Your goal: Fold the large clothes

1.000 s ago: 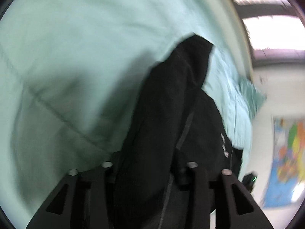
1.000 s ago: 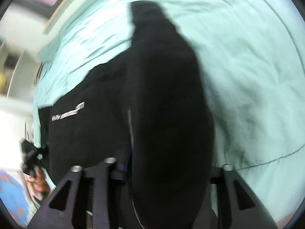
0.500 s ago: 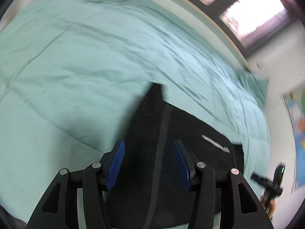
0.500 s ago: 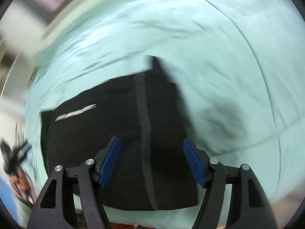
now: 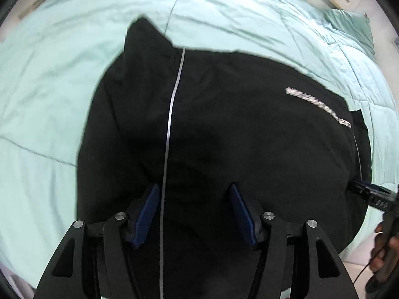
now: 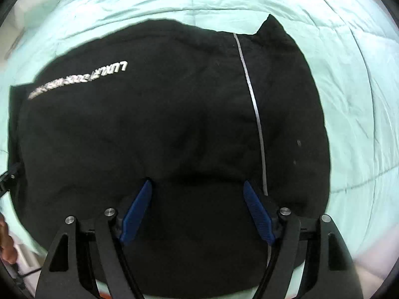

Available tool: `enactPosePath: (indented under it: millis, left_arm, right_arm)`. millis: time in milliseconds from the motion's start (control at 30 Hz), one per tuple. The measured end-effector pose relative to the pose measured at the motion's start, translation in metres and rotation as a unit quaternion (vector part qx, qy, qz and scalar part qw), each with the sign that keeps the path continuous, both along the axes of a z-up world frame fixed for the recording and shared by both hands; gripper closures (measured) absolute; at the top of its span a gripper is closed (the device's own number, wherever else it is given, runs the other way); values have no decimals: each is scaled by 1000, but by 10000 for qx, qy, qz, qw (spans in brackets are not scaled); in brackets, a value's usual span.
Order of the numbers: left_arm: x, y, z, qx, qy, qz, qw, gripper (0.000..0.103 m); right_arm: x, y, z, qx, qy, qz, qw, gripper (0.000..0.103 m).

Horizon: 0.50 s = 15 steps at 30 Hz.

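Left wrist view shows your left gripper [image 5: 194, 211] opening, nothing pinched, over the black garment [image 5: 224, 129] lying folded on the mint bedspread [image 5: 49, 74], while your right gripper [image 6: 197, 211] likewise spreads empty above it.

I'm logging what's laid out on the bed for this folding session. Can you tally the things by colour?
Black: 1, the folded garment with silver lettering
Mint green: 2, the quilt beneath it and the pillow at the far corner
Total: 3
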<state>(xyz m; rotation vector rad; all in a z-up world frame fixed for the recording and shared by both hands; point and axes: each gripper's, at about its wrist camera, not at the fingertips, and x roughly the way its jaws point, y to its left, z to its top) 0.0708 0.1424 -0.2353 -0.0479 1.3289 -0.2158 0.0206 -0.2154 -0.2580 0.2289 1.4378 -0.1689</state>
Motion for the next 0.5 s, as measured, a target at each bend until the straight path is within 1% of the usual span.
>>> enactPosePath:
  millis: [33, 67, 100, 133, 233, 333, 400, 467, 500]
  left_arm:
    - [-2, -1, 12, 76, -134, -58, 9999, 42]
    - [-4, -4, 26, 115, -300, -130, 9994, 42]
    - [-6, -7, 38, 102, -447, -176, 9988, 42]
    - [-8, -10, 54, 53, -623, -206, 9978, 41]
    - [-12, -21, 93, -94, -983, -200, 9949, 41]
    - [-18, -24, 130, -52, -1325, -188, 9910, 41]
    - [-24, -28, 154, -36, -1584, -235, 9871, 41]
    - [-27, -34, 184, -17, -1901, -257, 9814, 41]
    - [-29, -44, 193, -5, -1991, -262, 9796, 41]
  right_arm:
    - [-2, -2, 10, 81, -56, -41, 9999, 25]
    - [-4, -3, 26, 107, -198, -59, 9997, 25]
    - [-8, -6, 39, 53, -318, -41, 9995, 25]
    - [-10, -5, 58, -101, -522, 0, 9986, 25]
    - [-10, 4, 105, -434, -1029, 198, 9935, 25]
    - [-7, 23, 142, -515, -1362, 317, 9888, 25]
    - [-3, 29, 158, -505, -1509, 317, 9867, 25]
    - [-11, 31, 179, -469, -1662, 295, 9845, 25]
    - [-14, 32, 191, -458, -1745, 295, 9831, 25]
